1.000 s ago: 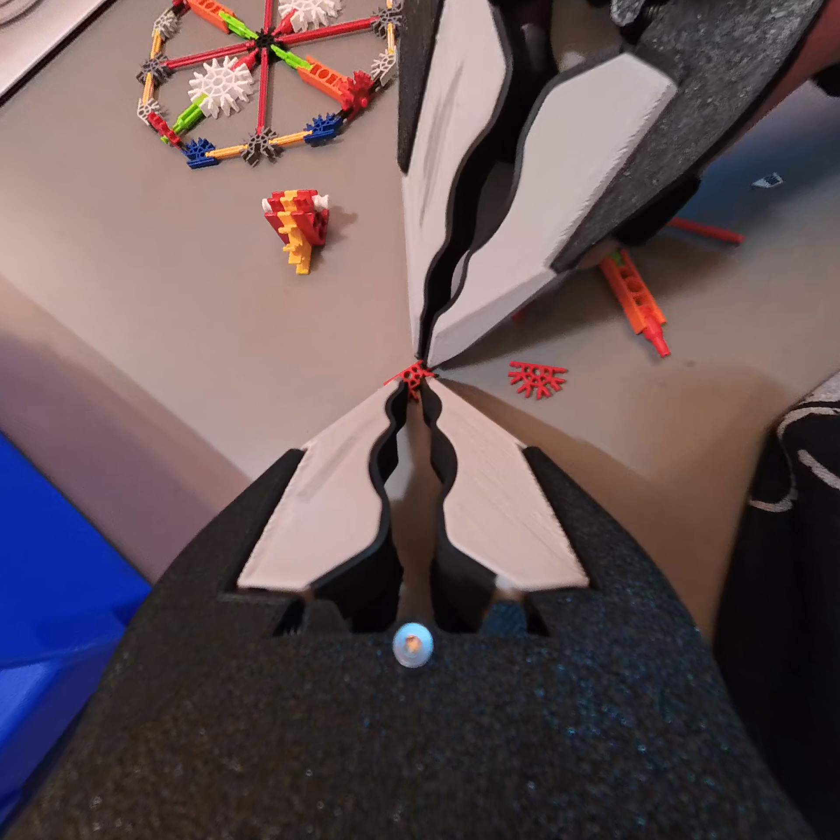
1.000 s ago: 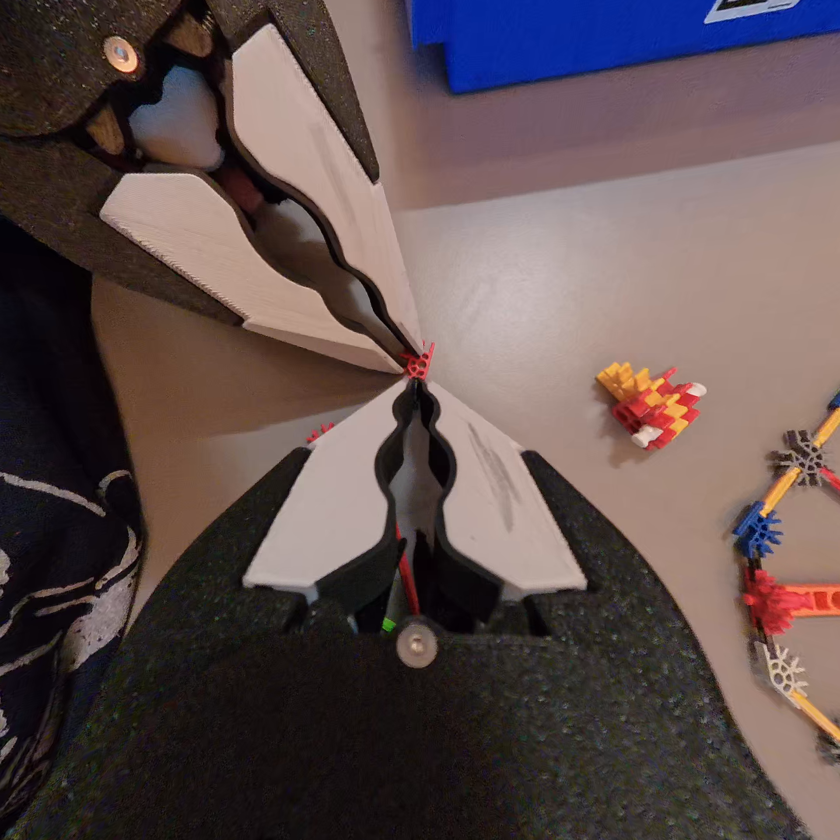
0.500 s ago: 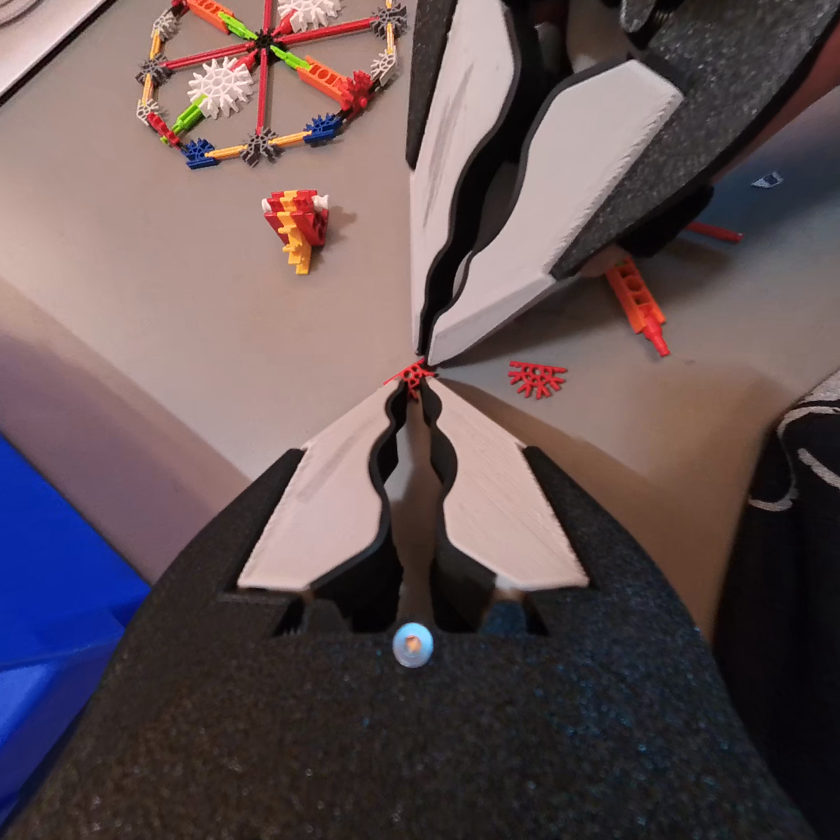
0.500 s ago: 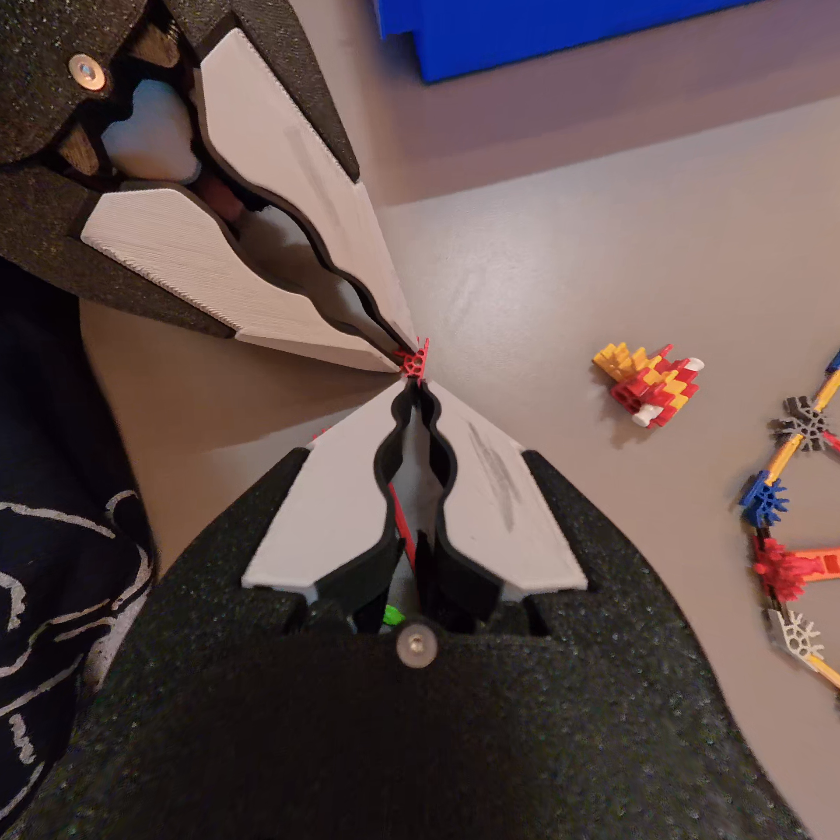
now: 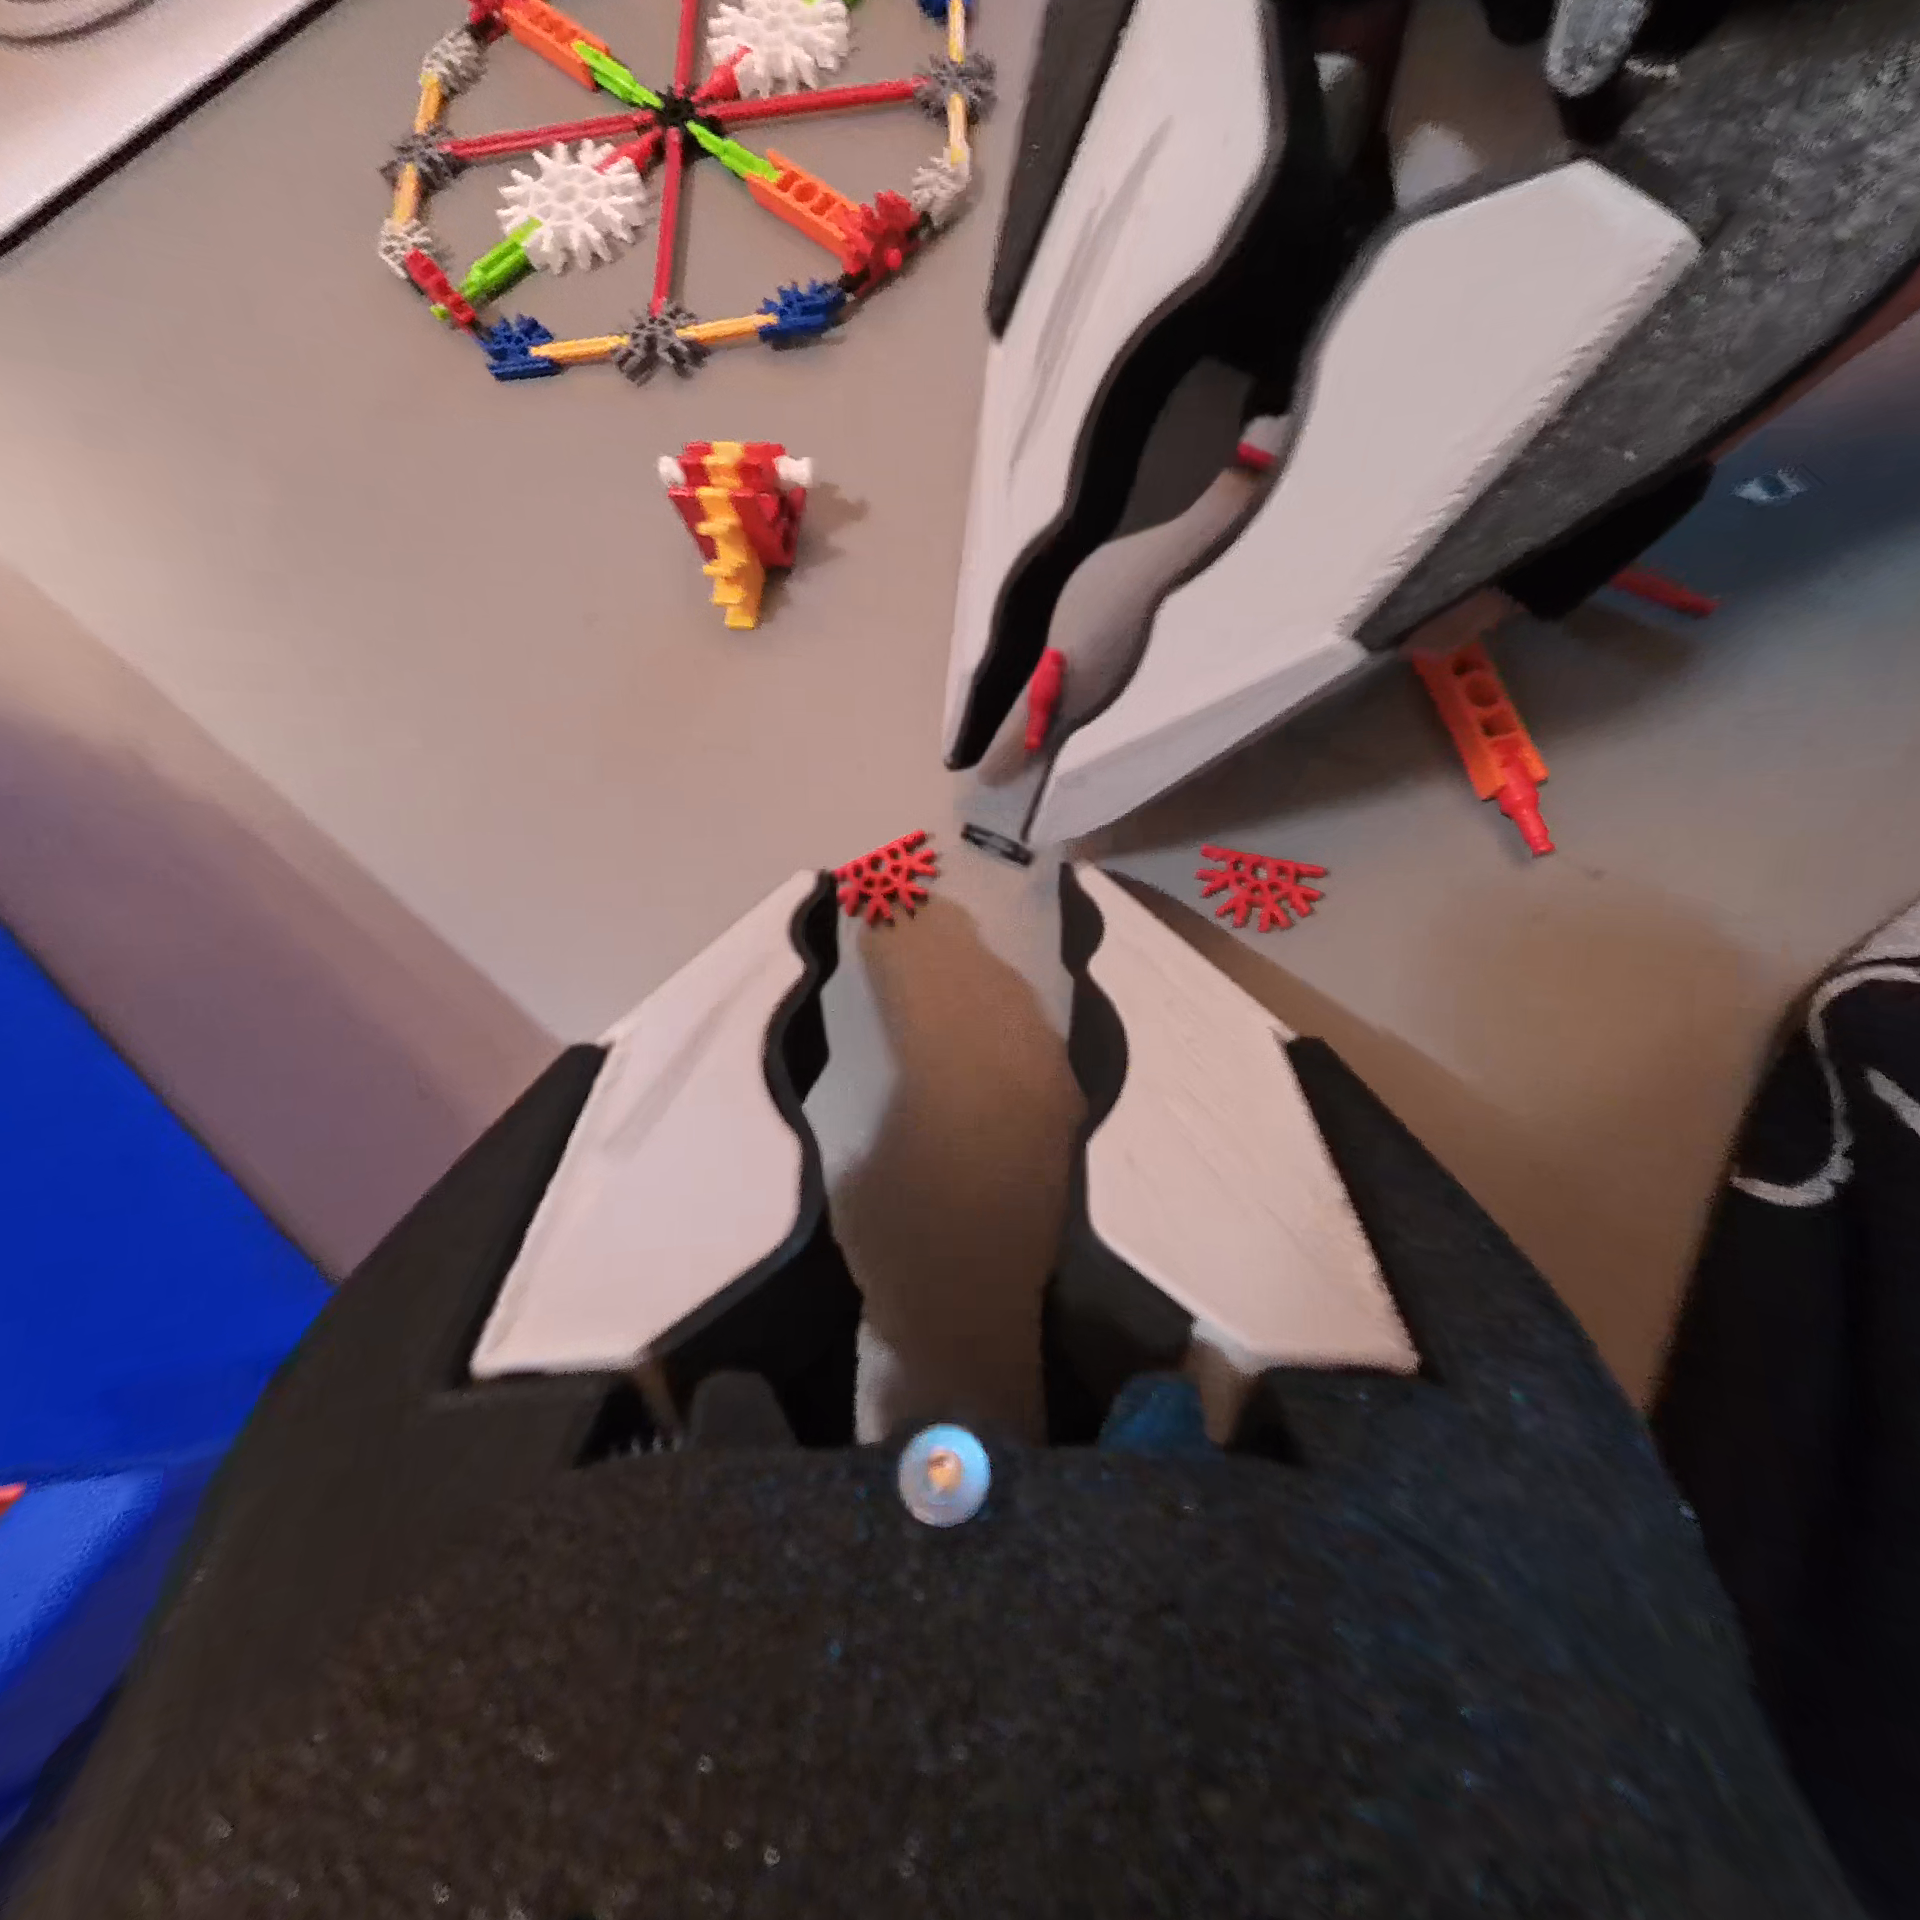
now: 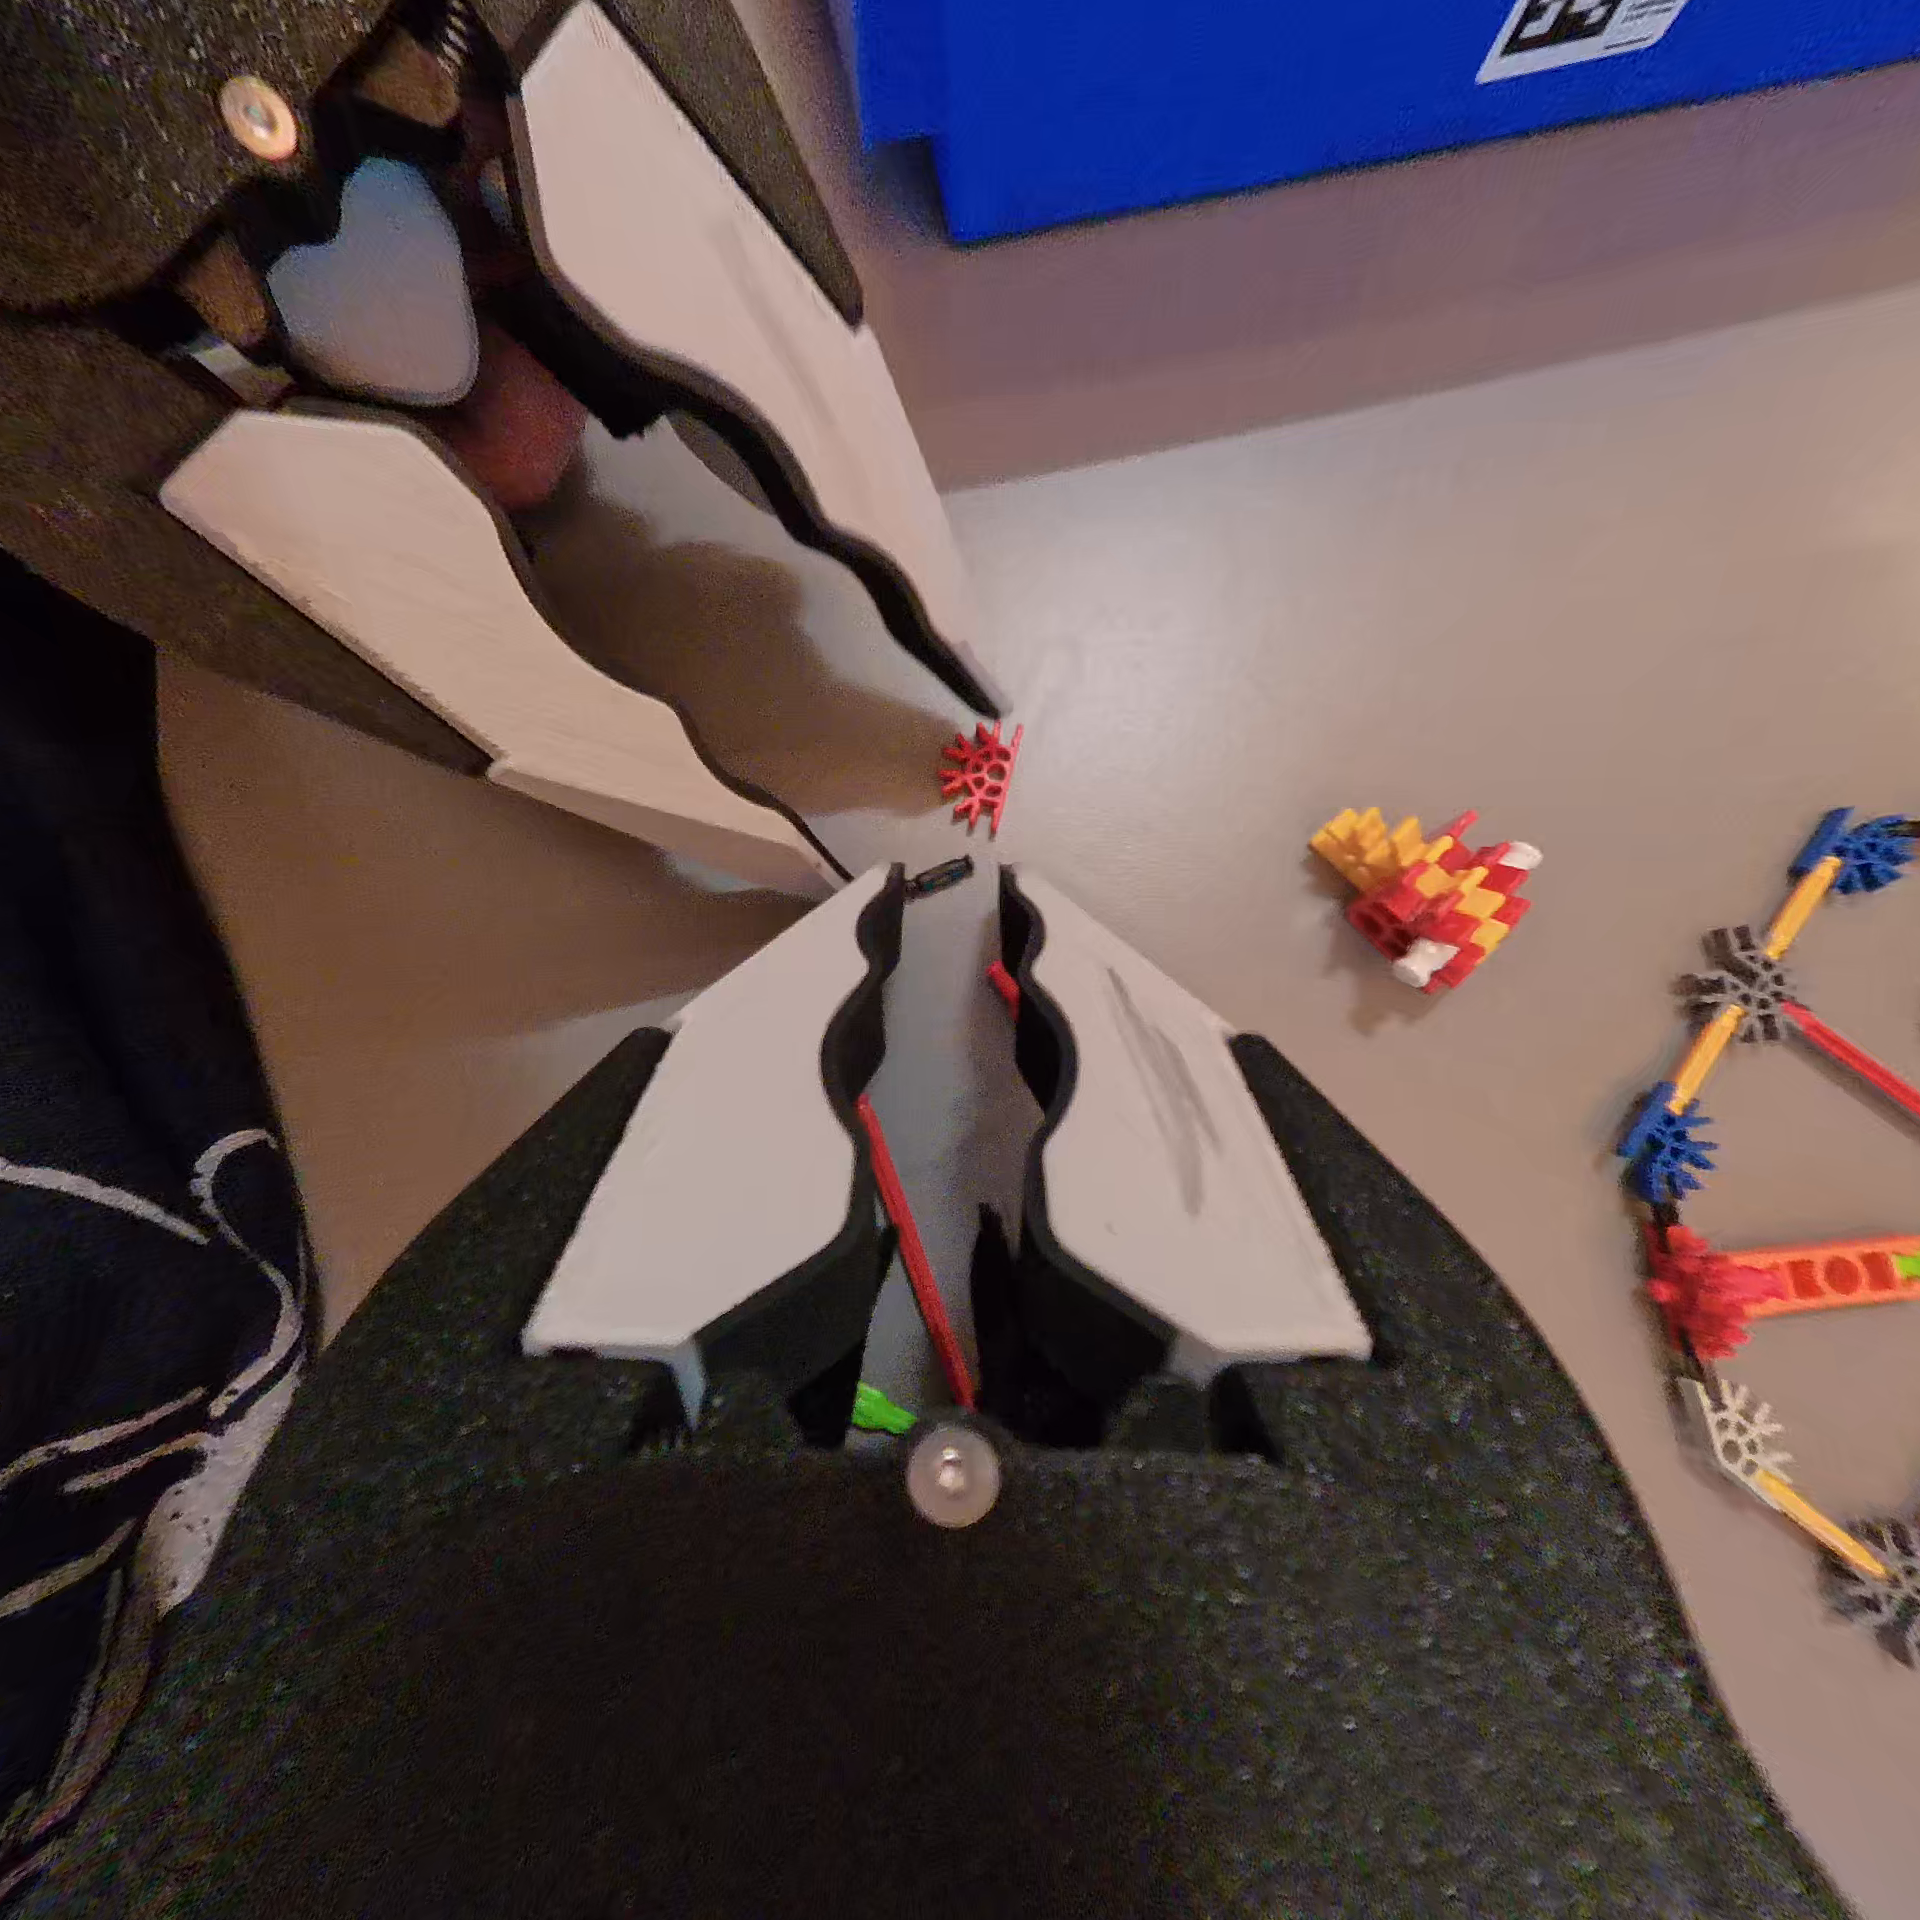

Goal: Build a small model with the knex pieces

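Observation:
My left gripper [image 5: 951, 881] is open, jaws well apart, just above the grey table [image 5: 312, 623]. A small red snowflake connector [image 5: 885, 875] sits at the tip of its left finger, not clamped; I cannot tell whether it rests on the table. My right gripper [image 6: 945, 883] is open tip to tip with the left one. A thin red rod [image 6: 914, 1247] lies loosely between its fingers, with a green piece [image 6: 881, 1413] at their base. A small black piece [image 6: 940, 873] is at its tips. The connector also shows in the right wrist view [image 6: 982, 774], against the left gripper [image 6: 914, 790].
A flat wheel of coloured rods and connectors [image 5: 675, 187] lies far left. A red and yellow connector stack [image 5: 738, 530] lies nearer. A second red connector [image 5: 1262, 883] and an orange piece [image 5: 1481, 727] lie right. A blue bin [image 6: 1351, 94] stands past the edge. A person's dark clothing [image 5: 1818, 1247] is on the right. Both grippers' tips are close together, under 4 cm apart.
Both grippers were shut tip to tip on the red connector; now both have opened. The connector has come free beside the left gripper's left fingertip, and the red rod lies loose.

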The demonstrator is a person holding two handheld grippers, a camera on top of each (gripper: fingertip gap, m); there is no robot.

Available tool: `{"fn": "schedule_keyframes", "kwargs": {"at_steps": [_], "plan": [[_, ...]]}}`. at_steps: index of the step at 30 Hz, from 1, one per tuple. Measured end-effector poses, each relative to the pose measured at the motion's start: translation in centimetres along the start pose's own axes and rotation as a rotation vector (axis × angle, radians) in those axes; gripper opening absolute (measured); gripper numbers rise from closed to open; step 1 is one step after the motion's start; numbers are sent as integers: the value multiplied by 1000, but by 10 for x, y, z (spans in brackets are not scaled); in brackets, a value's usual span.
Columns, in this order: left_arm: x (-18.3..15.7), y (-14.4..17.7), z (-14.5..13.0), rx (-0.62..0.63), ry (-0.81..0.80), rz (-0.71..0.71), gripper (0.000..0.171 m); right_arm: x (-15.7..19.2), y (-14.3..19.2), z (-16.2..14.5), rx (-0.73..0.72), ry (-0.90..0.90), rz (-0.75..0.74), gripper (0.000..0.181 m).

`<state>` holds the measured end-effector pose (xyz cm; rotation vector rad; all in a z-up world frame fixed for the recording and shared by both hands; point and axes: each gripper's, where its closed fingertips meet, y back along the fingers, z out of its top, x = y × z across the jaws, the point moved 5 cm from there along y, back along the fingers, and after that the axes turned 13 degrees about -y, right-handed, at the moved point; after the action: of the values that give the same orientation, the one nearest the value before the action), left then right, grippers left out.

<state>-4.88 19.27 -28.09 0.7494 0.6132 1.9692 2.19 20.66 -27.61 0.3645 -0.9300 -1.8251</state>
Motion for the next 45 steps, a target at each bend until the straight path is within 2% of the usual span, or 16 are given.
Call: {"fn": "schedule_keyframes", "kwargs": {"at_steps": [2, 4, 6, 10, 11, 16, 18, 23, 25, 31, 33, 36, 39, 41, 45], "plan": [[6, 3, 0, -14, 25, 17, 56, -2, 3, 2, -12, 17, -38, 24], [12, 4, 0, -20, 54, 32, 82, -3, 6, 5, -18, 43, -78, 38], [16, 3, -2, -28, 91, 31, 99, -5, 8, 7, -16, 64, -116, 58], [19, -6, -13, 80, 148, -58, 122, -18, 2, 6, 41, 46, -191, 104], [22, -8, -14, 111, 138, -24, 125, -22, -1, 5, 67, 39, -211, 107], [25, -11, -15, 127, 166, 10, 126, -28, -9, 5, 91, -33, -174, 103], [29, -11, -17, 111, 194, 47, 124, -32, -9, 7, 69, -60, -200, 102], [40, -2, -22, 127, 258, 159, 91, -39, -8, 11, -23, -45, -290, 100], [45, 1, -24, 119, 220, 237, 91, -38, -8, 9, -39, -65, -281, 98], [45, -1, -27, 98, 284, 197, 85, -46, -13, 8, -44, -218, -257, 100], [46, -1, -27, 105, 301, 205, 84, -48, -13, 8, -57, -211, -267, 106], [48, 0, -28, 94, 350, 216, 69, -51, -13, 8, -62, -216, -288, 112], [48, 1, -30, 87, 340, 220, 66, -55, -11, 5, -59, -220, -272, 118], [47, 1, -30, 94, 339, 230, 70, -63, -10, 3, -40, -232, -273, 129], [46, 1, -30, 89, 332, 217, 73, -64, -10, 2, -43, -244, -272, 133]]}}
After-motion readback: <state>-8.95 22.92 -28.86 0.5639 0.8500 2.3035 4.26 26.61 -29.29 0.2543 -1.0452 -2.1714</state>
